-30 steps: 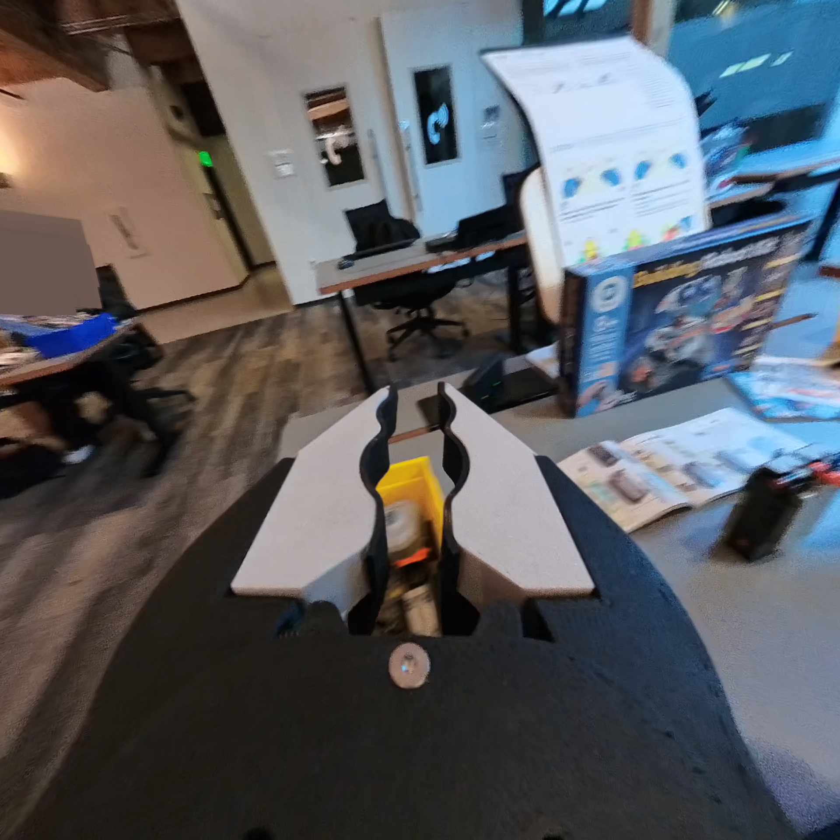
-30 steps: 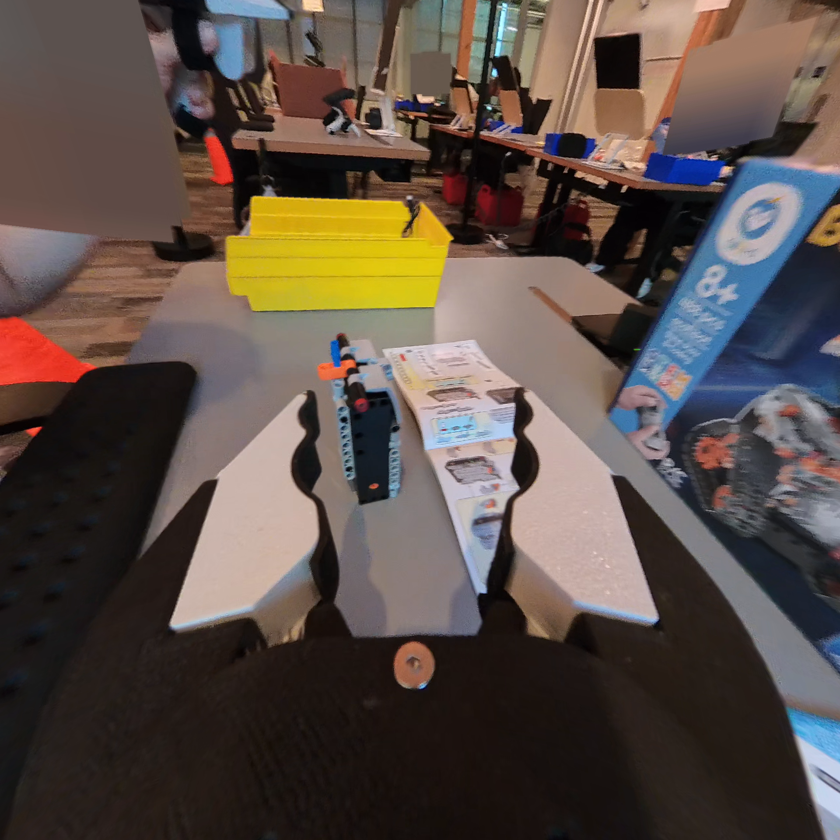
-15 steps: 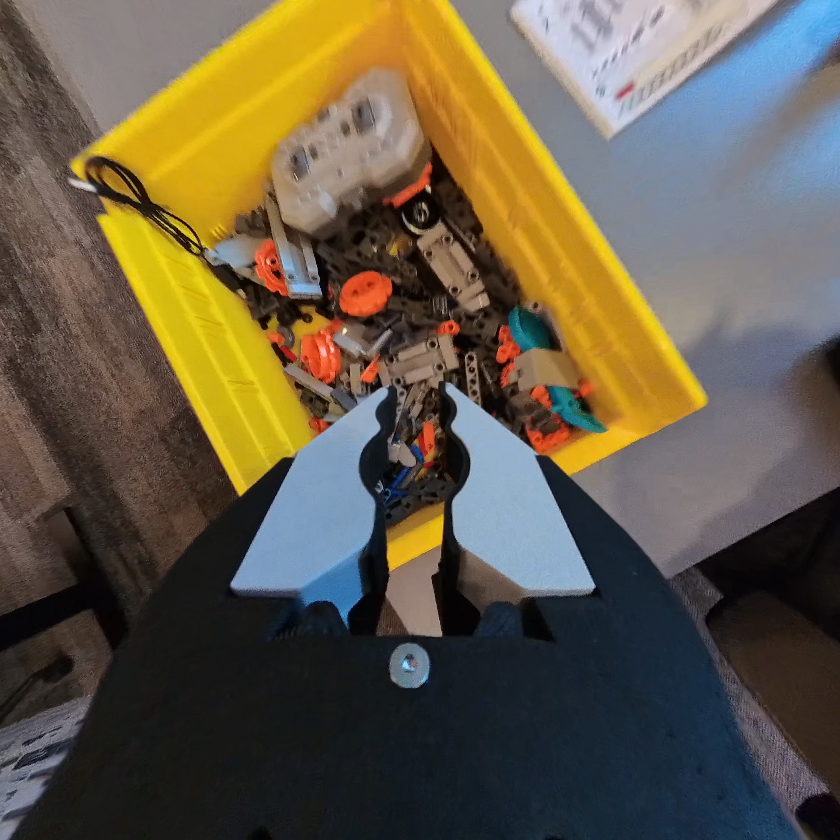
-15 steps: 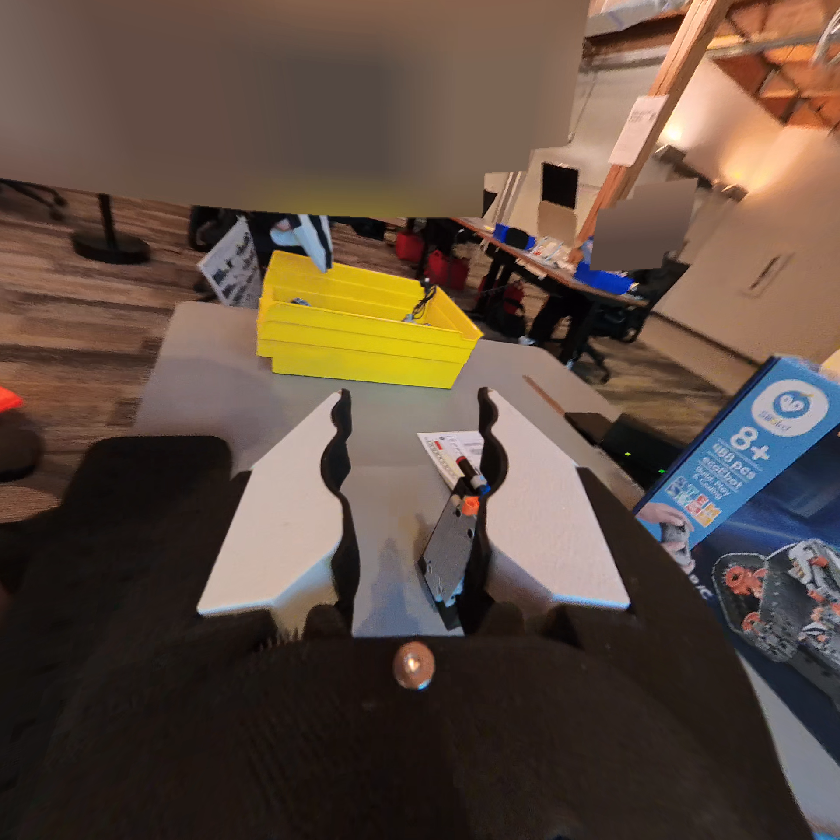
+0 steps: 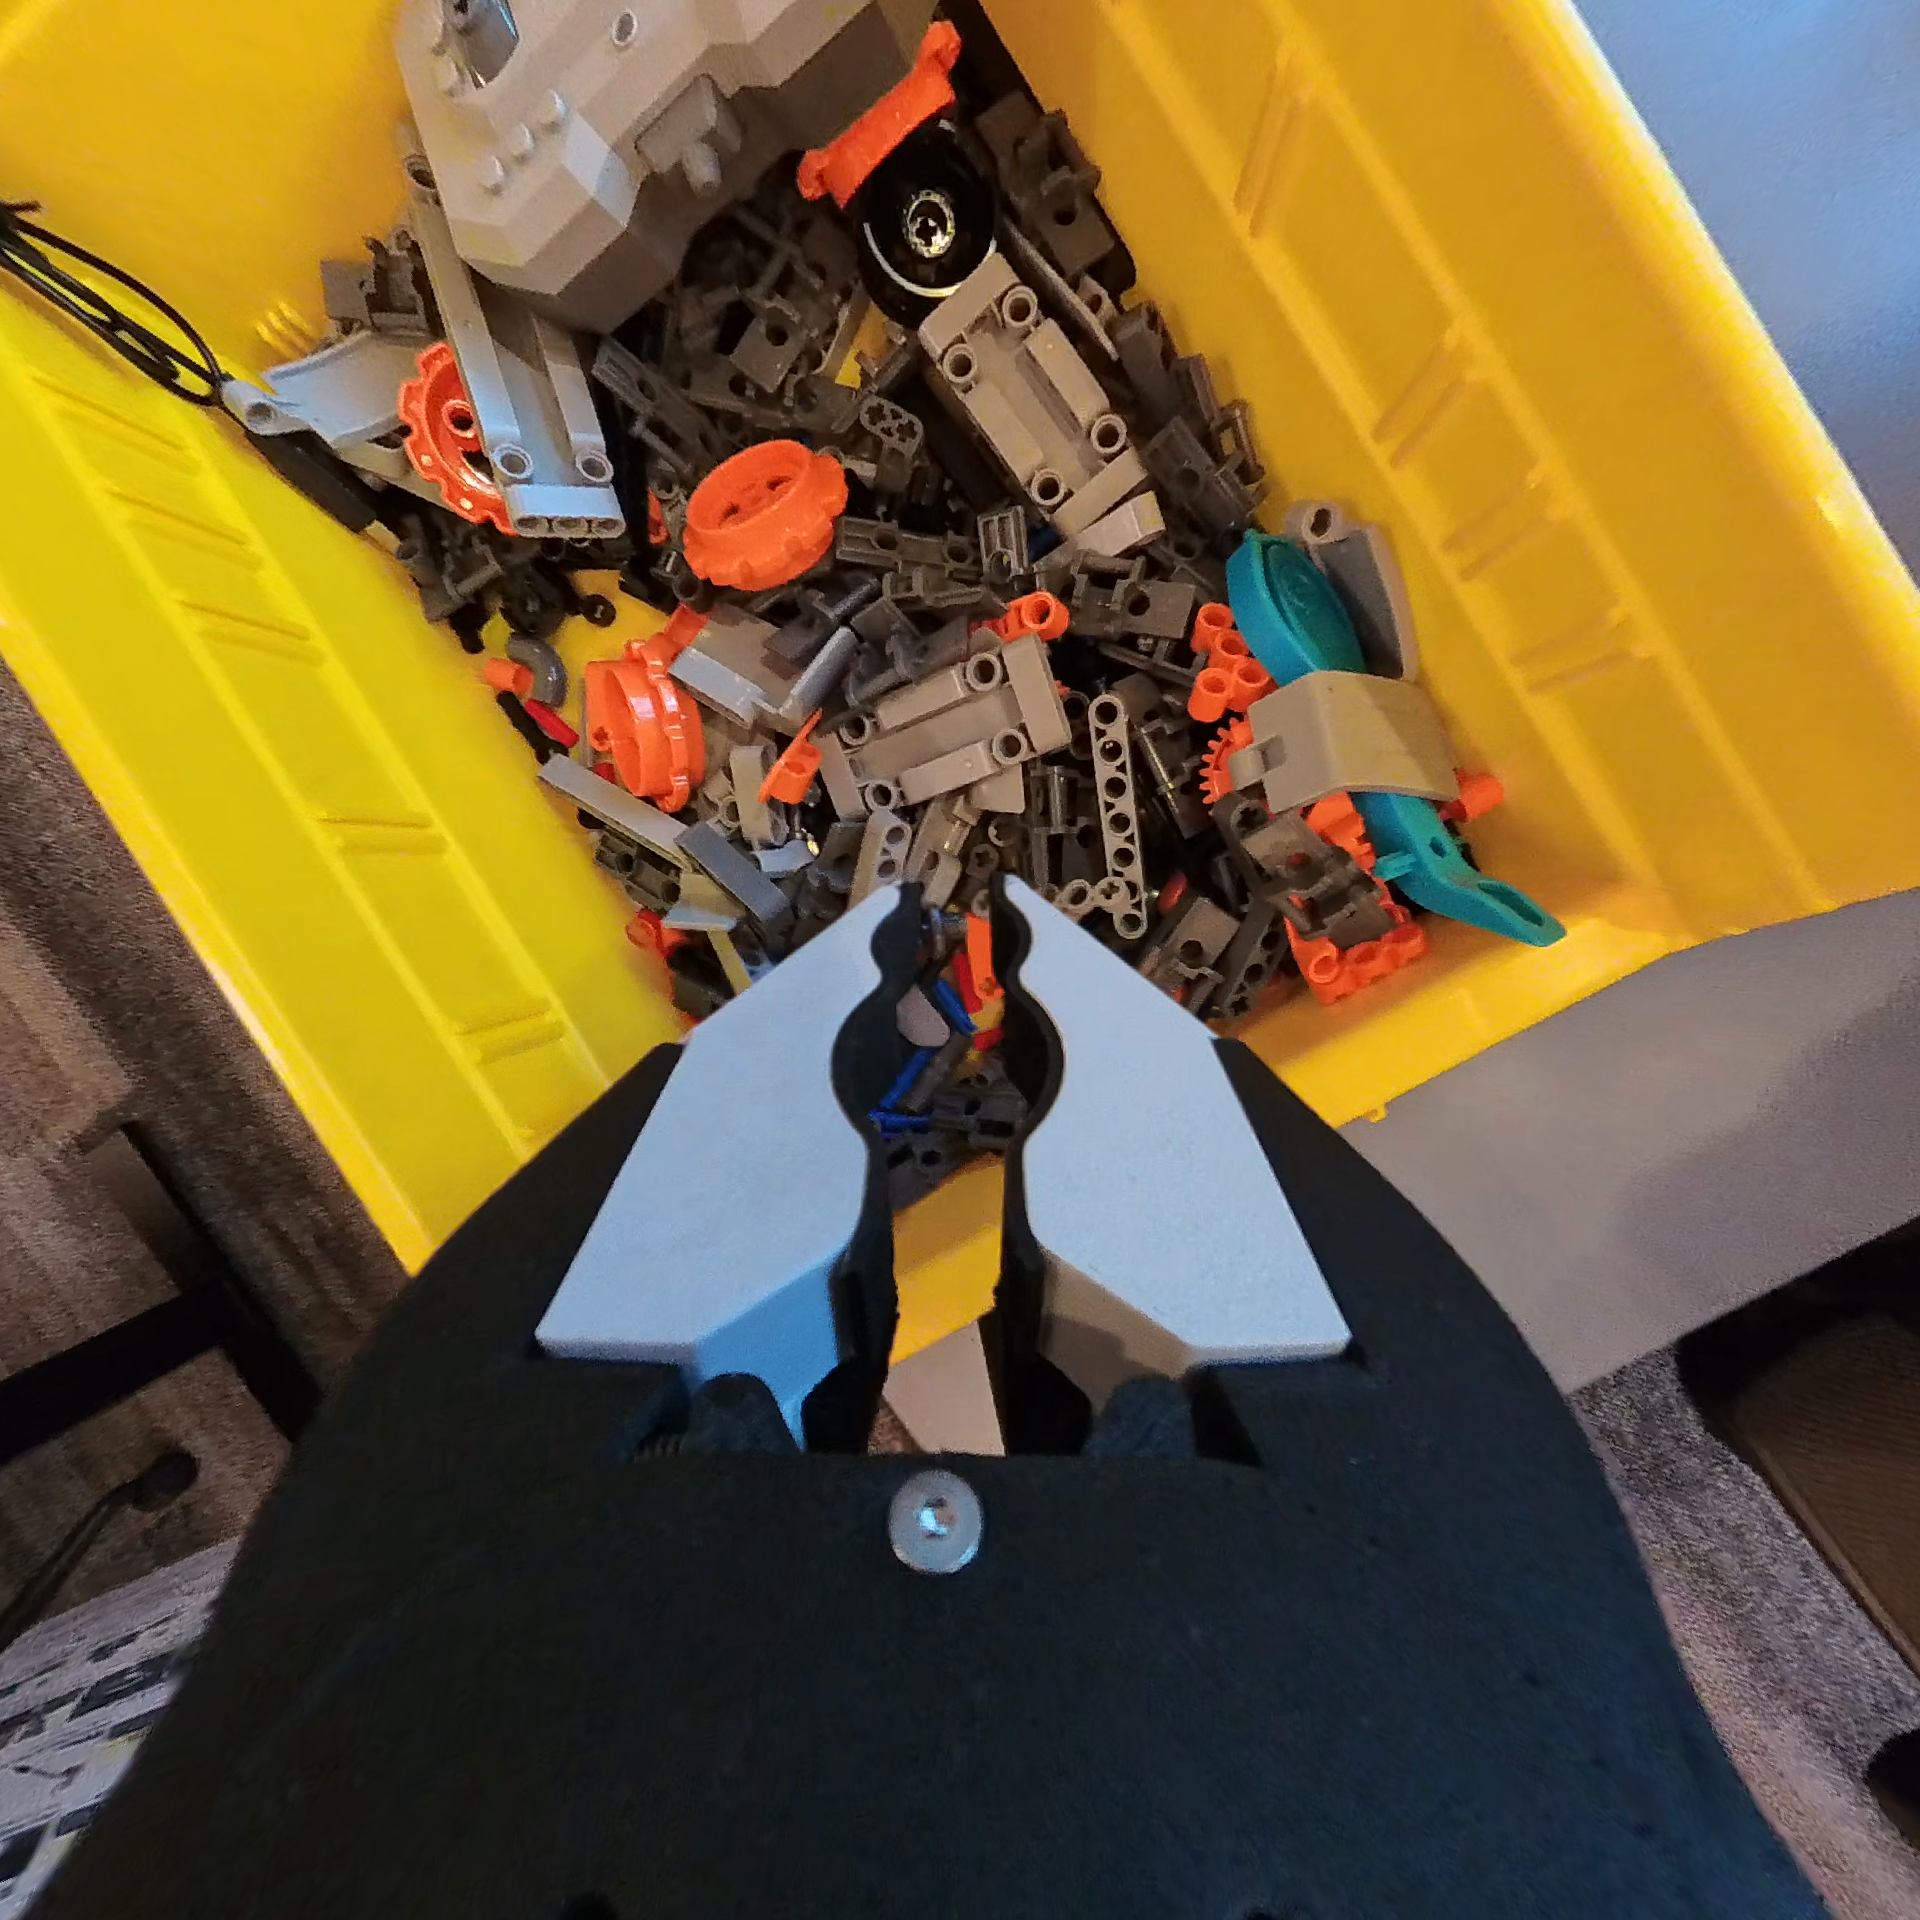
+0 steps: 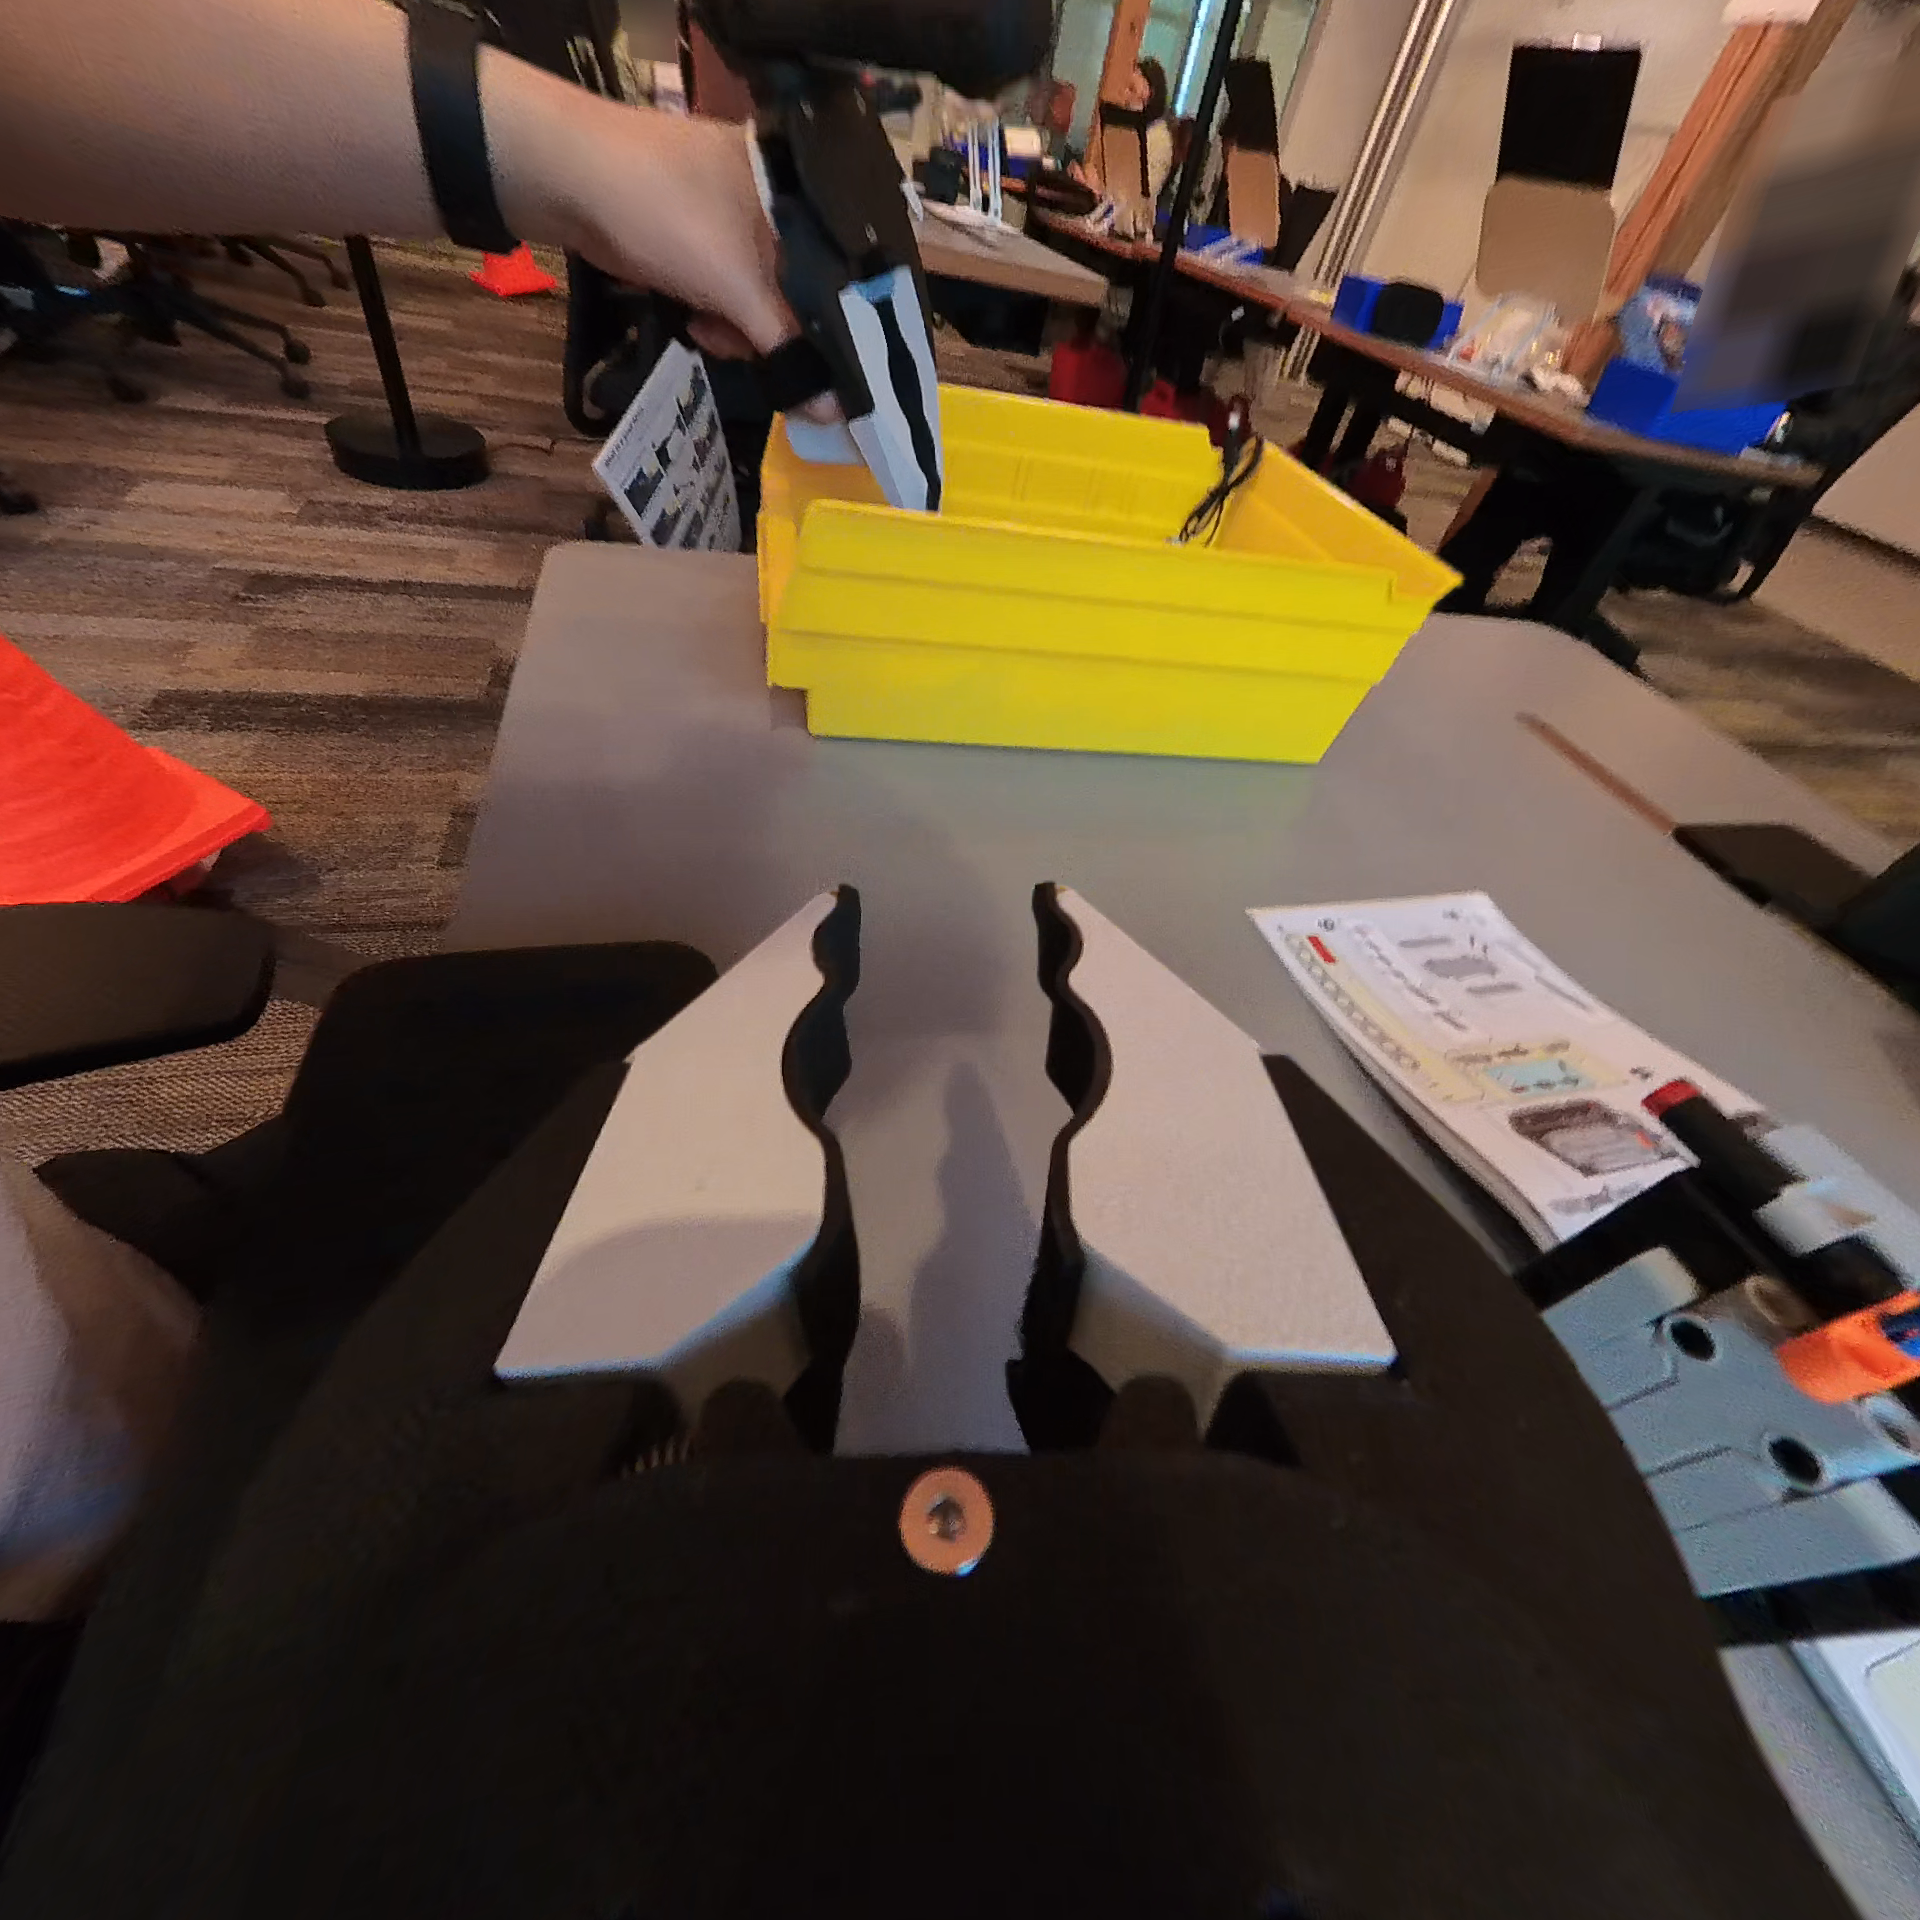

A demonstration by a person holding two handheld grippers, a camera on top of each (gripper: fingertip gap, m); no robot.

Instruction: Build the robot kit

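Observation:
My left gripper [image 5: 953, 899] hangs over the near end of a yellow bin [image 5: 260, 665] full of grey, black and orange building pieces [image 5: 935, 717]. Its jaws stand a narrow gap apart with nothing between them, tips just above small blue and dark pins [image 5: 925, 1081]. A large grey block [image 5: 582, 135] lies at the bin's far end. My right gripper [image 6: 945, 899] is open and empty above the grey table [image 6: 1143, 831]. A grey and black assembly [image 6: 1745, 1382] with a red-tipped axle lies to its right, on an instruction booklet [image 6: 1444, 1029]. The right wrist view shows the left gripper [image 6: 899, 447] dipping into the bin [image 6: 1070, 644].
A person's hand and forearm [image 6: 623, 187] hold the left gripper. A black cable [image 6: 1216, 488] hangs over the bin's rim. An orange cone [image 6: 94, 810] and a black chair [image 6: 125, 987] are left of the table. Carpeted floor [image 5: 125, 1039] lies beside the bin. Tip to tip, the grippers are about 30 centimeters apart.
My left gripper has dropped closer to the pieces in the bin. My right gripper has swung left, away from the grey and black assembly, which now lies on the table, and its jaws have narrowed.

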